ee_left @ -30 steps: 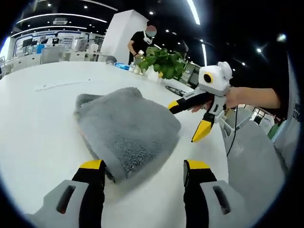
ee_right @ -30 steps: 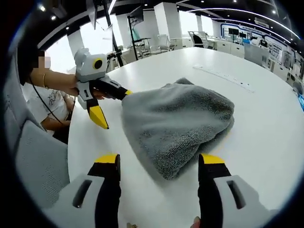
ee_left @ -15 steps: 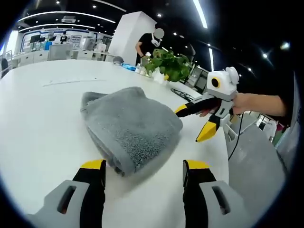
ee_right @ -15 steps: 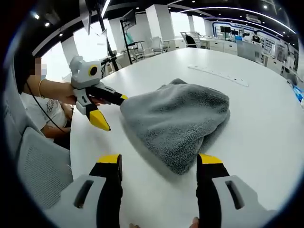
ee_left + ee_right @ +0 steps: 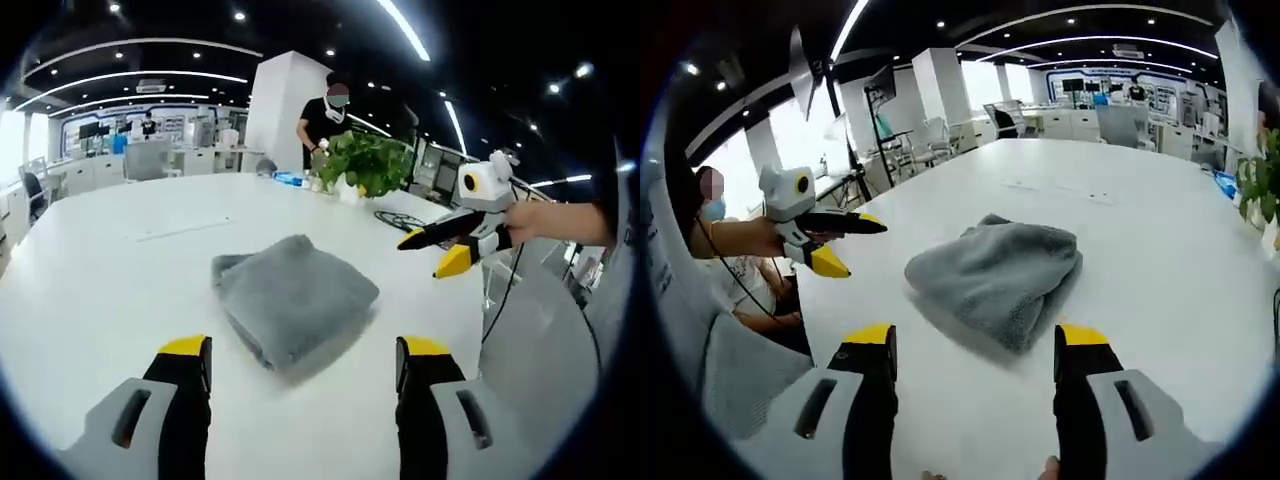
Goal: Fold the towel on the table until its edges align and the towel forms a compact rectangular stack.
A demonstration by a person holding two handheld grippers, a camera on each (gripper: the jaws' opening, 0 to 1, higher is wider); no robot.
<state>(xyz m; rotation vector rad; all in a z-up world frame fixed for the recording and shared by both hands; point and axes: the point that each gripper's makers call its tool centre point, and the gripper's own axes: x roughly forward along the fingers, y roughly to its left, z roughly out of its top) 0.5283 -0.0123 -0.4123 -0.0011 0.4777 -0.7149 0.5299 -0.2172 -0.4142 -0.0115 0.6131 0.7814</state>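
Observation:
A grey towel lies folded in a thick, roughly rectangular stack on the white table; in the right gripper view the towel sits mid-table. My left gripper is open, its yellow-tipped jaws standing apart just short of the towel and holding nothing. My right gripper is open too, near the towel's edge, empty. In the left gripper view the right gripper hangs in the air to the right of the towel. In the right gripper view the left gripper is raised off the table to the towel's left.
A potted green plant and small items stand at the table's far edge, with a person behind them. A thin white strip lies on the table past the towel. A grey chair back is at the table's near edge.
Both grippers have drawn back and up from the towel, so it looks smaller and farther in both views. The towel stays folded on the table.

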